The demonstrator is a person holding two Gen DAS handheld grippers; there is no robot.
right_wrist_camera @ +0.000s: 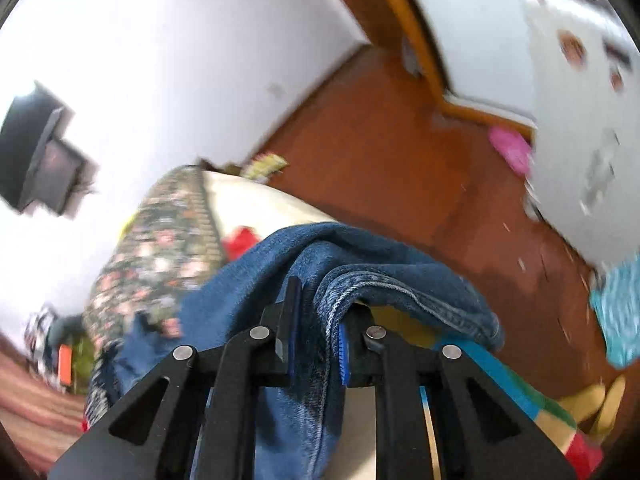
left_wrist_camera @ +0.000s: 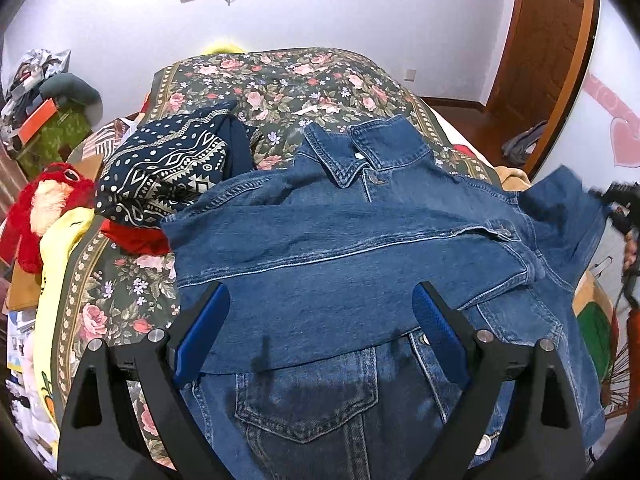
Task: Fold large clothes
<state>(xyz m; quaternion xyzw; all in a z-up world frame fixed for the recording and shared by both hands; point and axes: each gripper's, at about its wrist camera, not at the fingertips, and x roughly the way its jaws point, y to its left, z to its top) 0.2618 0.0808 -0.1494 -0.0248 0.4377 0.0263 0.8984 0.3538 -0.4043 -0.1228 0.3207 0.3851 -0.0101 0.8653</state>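
Left wrist view: denim jacket [left_wrist_camera: 360, 248] lies mid-frame on the floral bed [left_wrist_camera: 280, 80], one sleeve already folded across. Left gripper [left_wrist_camera: 320, 320] fingers spread, empty above it. Right gripper [right_wrist_camera: 316, 344] fingers clenched on the other sleeve, lifted. Folding partly done; remainder outstanding.

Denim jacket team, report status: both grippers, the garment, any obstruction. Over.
Left gripper open above denim jacket. Right gripper shut on jacket's right sleeve, lifted. One sleeve already across chest. Patterned navy garment close beside jacket's left shoulder.
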